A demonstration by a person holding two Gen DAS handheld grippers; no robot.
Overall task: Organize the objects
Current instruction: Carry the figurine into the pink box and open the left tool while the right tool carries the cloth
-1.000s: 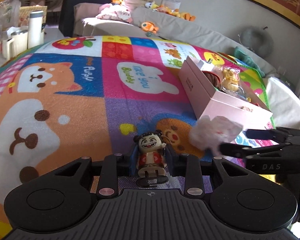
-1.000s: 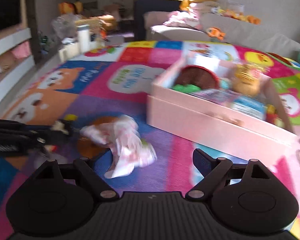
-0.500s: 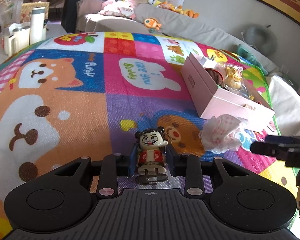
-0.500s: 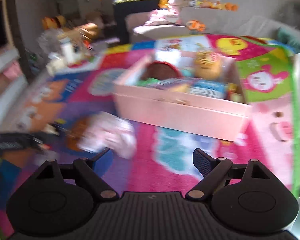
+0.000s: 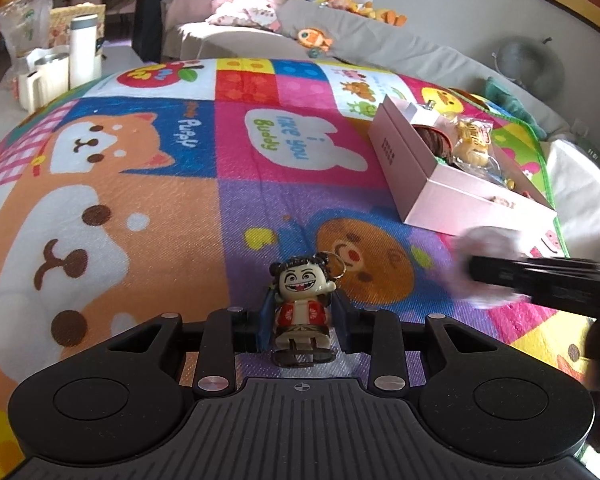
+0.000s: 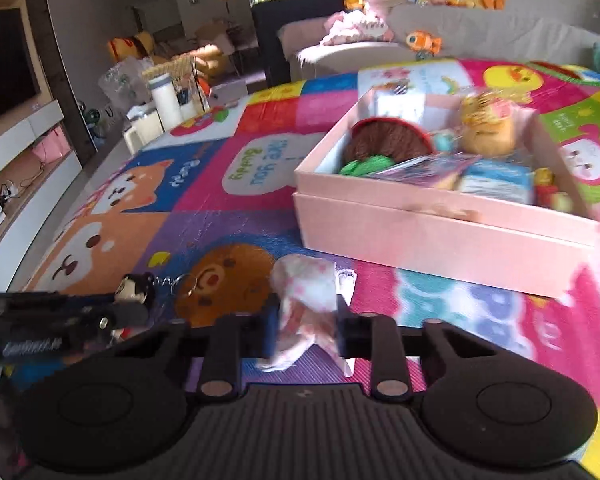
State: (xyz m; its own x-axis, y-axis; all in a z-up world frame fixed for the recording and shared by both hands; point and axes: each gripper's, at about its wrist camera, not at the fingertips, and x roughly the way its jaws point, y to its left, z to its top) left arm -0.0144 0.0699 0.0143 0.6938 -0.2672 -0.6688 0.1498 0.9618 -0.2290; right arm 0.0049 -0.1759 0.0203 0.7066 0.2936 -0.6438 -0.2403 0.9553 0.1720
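The left wrist view shows the left gripper (image 5: 302,322) clamped on a grinning figurine keychain (image 5: 303,308), near the pink box (image 5: 452,204). Only the right wrist view shows the right gripper (image 6: 306,330) pinching a pink-and-white cloth (image 6: 306,300) just in front of that box, and the box's contents. In the left view the cloth is a blur; the figurine's legs are partly hidden.

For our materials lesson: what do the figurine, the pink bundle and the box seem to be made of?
Figurine: probably hard plastic, glossy painted face, metal key ring.
Bundle: likely soft thin cloth or tissue, since it crumples in folds; blur leaves it open.
Box: looks like matte pink cardboard, with flat stiff walls and sharp edges.
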